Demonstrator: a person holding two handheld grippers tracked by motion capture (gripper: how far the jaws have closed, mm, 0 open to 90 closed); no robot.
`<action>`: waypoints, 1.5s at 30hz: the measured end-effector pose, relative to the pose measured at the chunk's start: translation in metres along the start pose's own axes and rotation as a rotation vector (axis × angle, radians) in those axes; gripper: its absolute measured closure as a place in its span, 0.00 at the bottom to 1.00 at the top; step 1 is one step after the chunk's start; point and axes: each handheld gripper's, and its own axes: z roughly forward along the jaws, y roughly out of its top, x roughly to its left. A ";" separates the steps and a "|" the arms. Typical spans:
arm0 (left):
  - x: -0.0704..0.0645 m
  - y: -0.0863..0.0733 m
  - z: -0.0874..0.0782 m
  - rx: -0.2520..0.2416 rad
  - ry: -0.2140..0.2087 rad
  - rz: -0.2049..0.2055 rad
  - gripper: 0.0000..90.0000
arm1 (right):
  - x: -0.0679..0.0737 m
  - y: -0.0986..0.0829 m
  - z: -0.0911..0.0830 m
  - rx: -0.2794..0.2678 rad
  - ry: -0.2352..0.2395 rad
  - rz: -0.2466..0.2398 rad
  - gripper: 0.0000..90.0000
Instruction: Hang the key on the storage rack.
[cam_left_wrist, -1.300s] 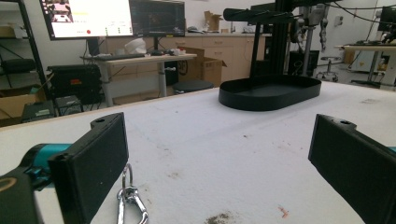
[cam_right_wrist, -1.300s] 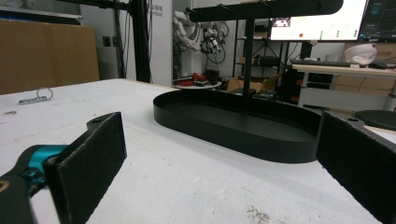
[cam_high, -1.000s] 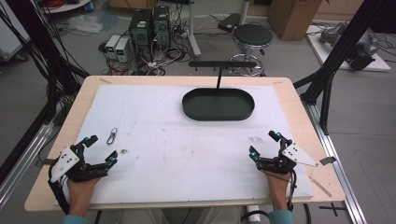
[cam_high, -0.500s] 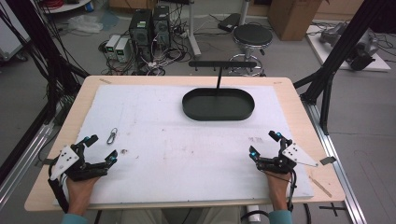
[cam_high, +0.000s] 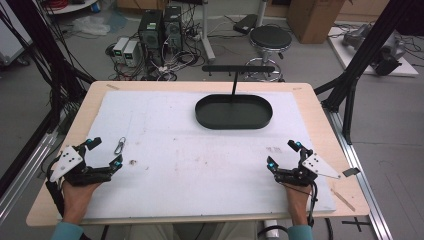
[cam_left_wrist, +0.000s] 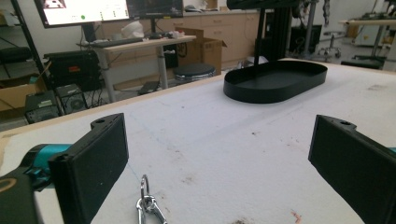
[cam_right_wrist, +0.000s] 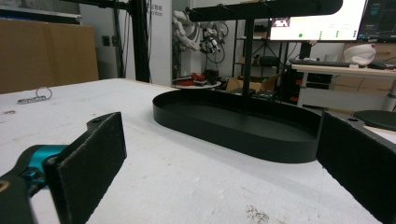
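The left gripper (cam_high: 102, 154) rests low on the white mat with its jaws wide apart, nothing between them. Just ahead of its jaws and slightly toward the outer one lies the metal clip (cam_high: 120, 145), flat on the mat; in the left gripper view the clip (cam_left_wrist: 148, 204) sits between the two black pads, nearer the left-hand one. The right gripper (cam_high: 285, 154) is likewise spread open and empty, well apart from the clip. Farther out, ahead of both and closer to the right gripper, stands the black oval tray (cam_high: 233, 112) with its T-shaped hanger stand (cam_high: 238, 69).

The likely trouble is the clip itself (thin, flat, slippery wire): jaws closing too high could pass over it, or a lopsided approach could push it sideways across the mat.
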 end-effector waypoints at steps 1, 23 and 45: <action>0.001 0.005 0.001 0.012 -0.004 0.010 0.06 | 0.000 0.000 0.000 0.000 0.000 0.000 0.02; 0.029 0.057 0.039 0.324 0.021 0.039 0.06 | 0.000 0.000 0.000 -0.001 0.000 0.001 0.02; 0.055 0.061 0.074 0.559 0.044 0.003 0.09 | 0.000 0.000 0.000 -0.001 -0.002 0.004 0.02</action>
